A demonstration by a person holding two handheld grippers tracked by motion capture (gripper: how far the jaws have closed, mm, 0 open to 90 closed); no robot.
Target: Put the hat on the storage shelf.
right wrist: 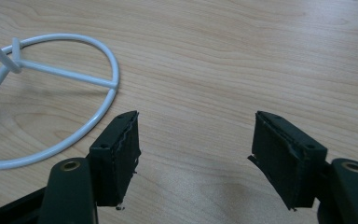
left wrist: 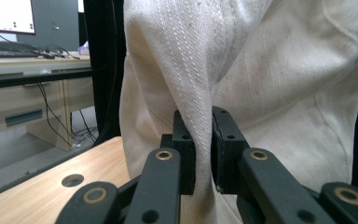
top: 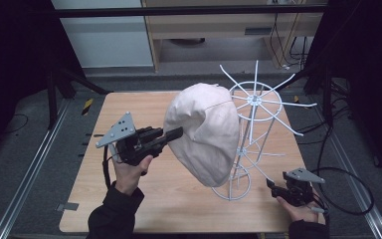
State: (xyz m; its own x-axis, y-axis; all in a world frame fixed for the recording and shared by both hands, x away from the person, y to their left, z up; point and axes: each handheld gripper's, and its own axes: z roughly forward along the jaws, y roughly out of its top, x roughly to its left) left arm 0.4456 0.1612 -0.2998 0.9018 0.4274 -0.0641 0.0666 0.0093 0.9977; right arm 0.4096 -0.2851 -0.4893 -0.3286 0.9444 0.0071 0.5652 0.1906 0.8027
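Observation:
A cream cloth cap (top: 204,132) hangs over one arm of a white wire rack (top: 251,144) standing on the wooden table (top: 144,204). My left gripper (top: 176,133) reaches in from the left and is shut on a fold of the cap's edge. In the left gripper view the cap's fabric (left wrist: 242,79) is pinched between the two black pads (left wrist: 185,144). My right gripper (top: 270,184) rests low at the table's front right, beside the rack's base ring (right wrist: 74,135). Its jaws stand wide apart over bare wood, holding nothing (right wrist: 196,154).
The rack's spokes (top: 278,102) spread out above the table's far right. Black frame posts (top: 54,84) and a floor rail (top: 25,174) flank the table. A cabinet (top: 214,30) and cables lie beyond the far edge. A desk with a monitor (left wrist: 7,16) shows far off.

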